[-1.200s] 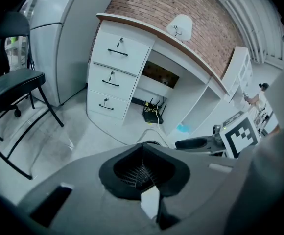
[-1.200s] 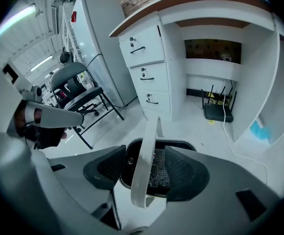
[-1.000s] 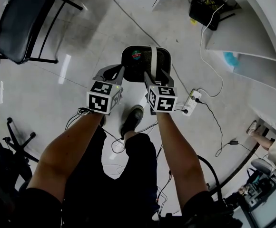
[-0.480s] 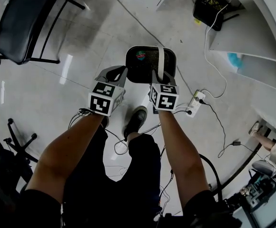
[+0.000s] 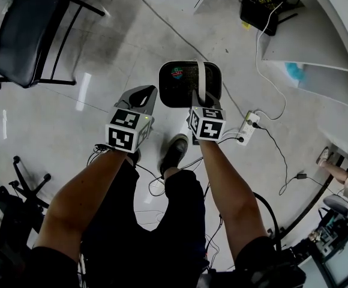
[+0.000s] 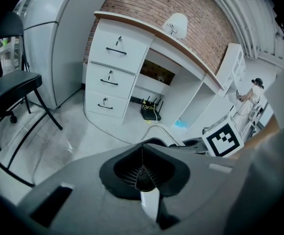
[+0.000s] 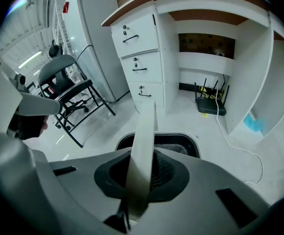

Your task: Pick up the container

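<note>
Jaws of the right gripper (image 5: 201,98) have just been closing. They now pinch the white handle (image 5: 201,77), a flat strap that arches over the container (image 5: 183,87) and runs up between them. The container, a black mesh basket, sits directly ahead of and under this gripper, above the tiled floor (image 5: 102,59); whether it rests on the floor I cannot tell. Just to its left, the left gripper (image 5: 145,97) has its jaws drawn together on nothing, its tip close beside the basket's left rim. The person's shoe (image 5: 173,152) stands behind the two grippers. A power strip (image 5: 246,128) lies near the right gripper's outer side. Well off beyond the left gripper stands a black chair (image 5: 24,32).
</note>
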`<state>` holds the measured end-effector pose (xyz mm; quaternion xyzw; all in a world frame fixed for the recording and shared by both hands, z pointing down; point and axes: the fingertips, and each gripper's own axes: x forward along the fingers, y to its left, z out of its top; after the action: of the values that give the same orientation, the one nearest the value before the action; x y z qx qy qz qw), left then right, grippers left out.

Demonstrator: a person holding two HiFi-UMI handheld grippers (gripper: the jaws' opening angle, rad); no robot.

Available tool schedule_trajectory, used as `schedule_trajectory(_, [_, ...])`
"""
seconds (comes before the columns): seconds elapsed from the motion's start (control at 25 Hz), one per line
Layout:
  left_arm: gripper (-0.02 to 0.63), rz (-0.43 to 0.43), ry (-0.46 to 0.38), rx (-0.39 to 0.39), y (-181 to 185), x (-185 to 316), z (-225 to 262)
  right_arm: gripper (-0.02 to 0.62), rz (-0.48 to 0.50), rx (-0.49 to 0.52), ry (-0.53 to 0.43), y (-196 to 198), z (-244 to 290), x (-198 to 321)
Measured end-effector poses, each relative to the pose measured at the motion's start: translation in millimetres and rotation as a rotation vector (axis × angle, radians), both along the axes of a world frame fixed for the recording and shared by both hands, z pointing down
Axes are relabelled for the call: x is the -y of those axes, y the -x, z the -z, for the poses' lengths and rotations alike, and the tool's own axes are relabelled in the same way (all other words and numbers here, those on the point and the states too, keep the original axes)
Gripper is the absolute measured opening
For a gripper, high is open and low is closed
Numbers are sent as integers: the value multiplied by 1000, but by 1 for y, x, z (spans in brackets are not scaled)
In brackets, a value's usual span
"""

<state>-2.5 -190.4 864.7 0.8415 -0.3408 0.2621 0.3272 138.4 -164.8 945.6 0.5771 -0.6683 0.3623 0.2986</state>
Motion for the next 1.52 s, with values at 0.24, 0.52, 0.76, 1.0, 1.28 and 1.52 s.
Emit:
schedule_trajectory(0.24, [12,24,-11,-8,6,5,27,37,-1,15,-19,5,33,-1])
schedule_trajectory(0.52, [12,-7,-35,-34,4,-15,91,37,-11,35,-53,10,113,-21])
schedule_trajectory(0.76, [12,12,-78,-87,3,-28,160,37,-11,61,-119,3,201,-29])
schedule_trajectory(1.0, [12,-21,-93,-119,-9,-33,238,37,0,71,-194,1,293,-28])
schedule_trajectory(1.28, [12,-33,-164,-183,-25,-26,328,37,-20,68,-259,-12,389,-27])
schedule_trajectory(1.52, [12,-13,-172,-219,-15,-34,395,35,-38,77,-330,-14,467,-37])
